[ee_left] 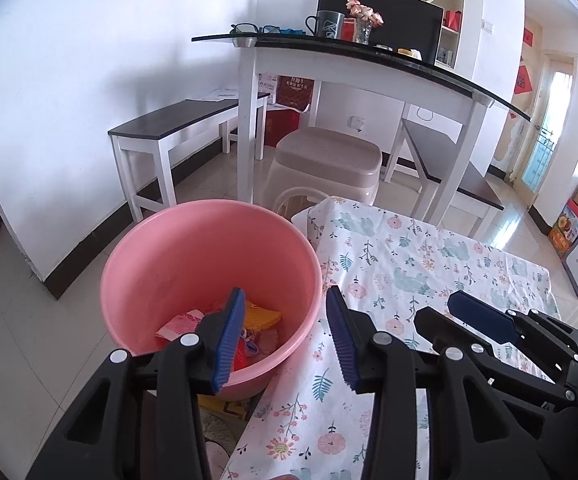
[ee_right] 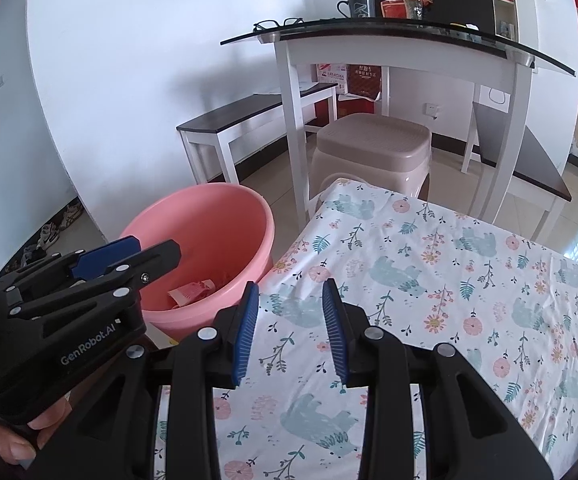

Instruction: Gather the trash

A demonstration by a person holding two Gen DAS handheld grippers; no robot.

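The trash [ee_left: 225, 320] lies at the bottom of the pink bucket [ee_left: 209, 240], which stands on the floor just beside the worktop [ee_right: 449, 280] with the flowered cloth. It looks like several small wrappers and paper pieces, pink, yellow and red; their exact kind is too small to tell. On the visible part of the cloth no trash shows, so the collecting seems to be far along, or finished.

The left tool [ee_left: 285, 336] hangs over the near rim of the bucket with its jaws wide apart and nothing between them. The right tool [ee_right: 291, 332] hangs over the cloth near the worktop edge; its jaws stand somewhat narrower, with a clear gap, and they also hold nothing. A hand [ee_right: 21, 436] shows under the left tool in the right wrist view.

Such wrappers are probably very light and thin — they bend and crumple easily, and a glossy one may slip between the ribbed blue pads. A flat piece on soft cloth is likely hard to take from above, because the pads can pinch the cloth together with it. It would be better to take hold at a raised edge or a crumpled fold, and to close the jaws fully. Breaking is no danger here; the risk is rather that a light piece falls beside the bucket.
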